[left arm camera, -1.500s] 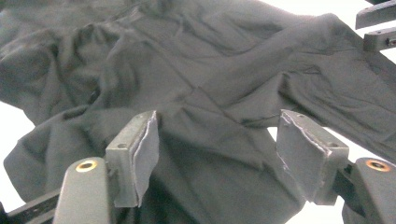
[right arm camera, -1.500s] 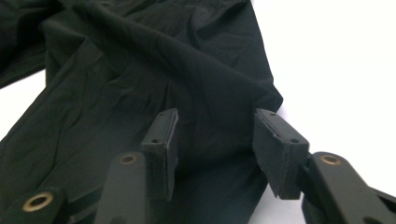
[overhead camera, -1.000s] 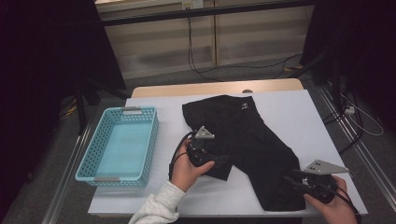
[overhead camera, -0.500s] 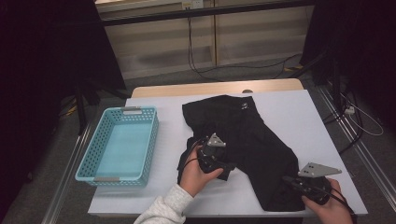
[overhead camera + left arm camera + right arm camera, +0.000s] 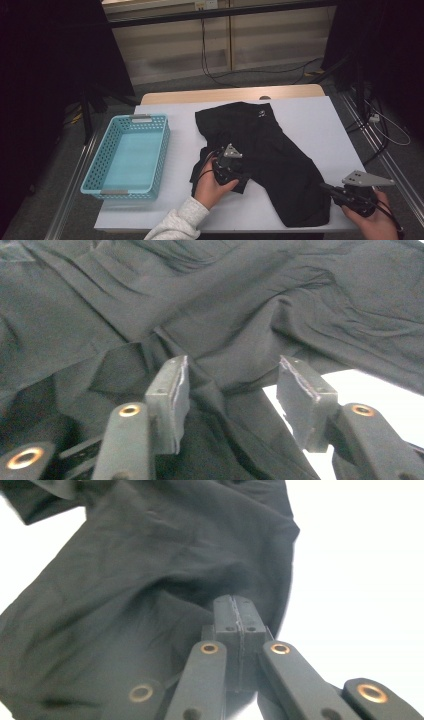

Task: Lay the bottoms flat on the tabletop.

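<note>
One black garment lies spread and crumpled on the white worktop, running from its upper middle down toward your near right corner. Its near hem stops just short of the worktop's front edge, and its left side folds over itself where your left hand works. A small white mark sits near the garment's far edge; it is too small to read.

Your left gripper sits on that folded left part. In the left gripper view its jaws have just been closing and now stand partly apart over a raised ridge of cloth; the pads do not yet press the fabric from both sides. Your right gripper is at the garment's near right end, low by the front edge. In the right gripper view its jaws have just closed, pads flat together, right at the cloth's edge; a pinch of fabric appears caught there.

Bare worktop lies open to the right of the garment and along the far edge, and a narrower strip runs between the garment and the one turquoise basket. That basket stands at the worktop's left side, close to its left edge, well apart from both grippers.
</note>
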Demonstrator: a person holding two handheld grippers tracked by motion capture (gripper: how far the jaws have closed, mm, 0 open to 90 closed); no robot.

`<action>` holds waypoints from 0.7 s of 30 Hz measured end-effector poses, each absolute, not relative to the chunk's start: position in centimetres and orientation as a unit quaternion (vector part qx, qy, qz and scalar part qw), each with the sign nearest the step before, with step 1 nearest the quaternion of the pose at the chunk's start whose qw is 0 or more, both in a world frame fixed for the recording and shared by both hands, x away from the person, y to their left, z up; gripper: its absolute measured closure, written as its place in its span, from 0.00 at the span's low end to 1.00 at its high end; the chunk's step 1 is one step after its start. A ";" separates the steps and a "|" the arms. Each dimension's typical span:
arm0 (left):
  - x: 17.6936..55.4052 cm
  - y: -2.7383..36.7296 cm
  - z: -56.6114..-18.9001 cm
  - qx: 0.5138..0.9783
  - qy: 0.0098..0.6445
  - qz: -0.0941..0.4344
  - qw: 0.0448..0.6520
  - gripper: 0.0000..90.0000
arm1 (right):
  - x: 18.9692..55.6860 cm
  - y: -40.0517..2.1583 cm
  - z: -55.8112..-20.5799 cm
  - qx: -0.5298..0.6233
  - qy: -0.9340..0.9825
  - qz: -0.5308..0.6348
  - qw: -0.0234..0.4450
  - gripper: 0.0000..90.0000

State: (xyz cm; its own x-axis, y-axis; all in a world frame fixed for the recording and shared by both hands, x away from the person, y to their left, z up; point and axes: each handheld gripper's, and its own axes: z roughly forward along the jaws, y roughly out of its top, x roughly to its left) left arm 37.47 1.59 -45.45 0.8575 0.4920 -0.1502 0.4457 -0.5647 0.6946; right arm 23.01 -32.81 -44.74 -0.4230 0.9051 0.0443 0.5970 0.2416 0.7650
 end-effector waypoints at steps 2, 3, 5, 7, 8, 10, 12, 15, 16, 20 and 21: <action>37.4 1.7 -45.4 0.886 0.266 0.036 0.378 0.62 | 22.9 -33.4 -44.8 0.500 0.758 0.361 0.212 1.00; 37.4 1.7 -45.4 0.885 0.270 0.032 0.378 0.63 | 22.9 -33.8 -44.9 0.504 0.756 0.361 0.212 1.00; 37.4 1.8 -45.3 0.885 0.273 0.028 0.376 0.64 | 22.8 -34.3 -45.0 0.510 0.754 0.353 0.214 1.00; 37.4 1.9 -45.3 0.883 0.277 0.026 0.379 0.64 | 22.7 -34.7 -45.1 0.514 0.753 0.353 0.212 1.00; 37.4 1.9 -45.3 0.883 0.278 0.027 0.378 0.64 | 22.7 -34.8 -45.1 0.515 0.752 0.352 0.213 1.00; 37.3 1.9 -45.3 0.886 0.277 0.029 0.371 0.68 | 22.6 -35.1 -45.1 0.517 0.751 0.353 0.210 0.99; 37.3 1.9 -45.1 0.888 0.286 0.017 0.359 0.73 | 22.6 -35.2 -45.1 0.518 0.753 0.347 0.211 1.00; 37.2 1.9 -45.2 0.890 0.287 0.010 0.354 0.79 | 22.6 -35.4 -45.3 0.519 0.757 0.338 0.208 0.98; 37.1 1.9 -45.2 0.889 0.289 0.010 0.354 0.80 | 22.6 -35.5 -45.3 0.518 0.758 0.341 0.202 0.95; 37.2 2.0 -45.3 0.887 0.294 0.004 0.356 0.87 | 22.6 -35.5 -45.0 0.520 0.747 0.358 0.210 0.80; 37.2 2.1 -45.3 0.887 0.296 0.003 0.355 0.90 | 22.7 -35.3 -44.9 0.524 0.741 0.362 0.214 0.76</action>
State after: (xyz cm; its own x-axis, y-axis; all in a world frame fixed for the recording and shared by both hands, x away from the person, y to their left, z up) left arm 37.19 2.06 -45.29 0.8245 0.5272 -0.2055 0.5233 -0.5724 0.6313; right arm 22.69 -35.31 -44.94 -0.3592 0.9312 0.0615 0.6216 0.1895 0.7601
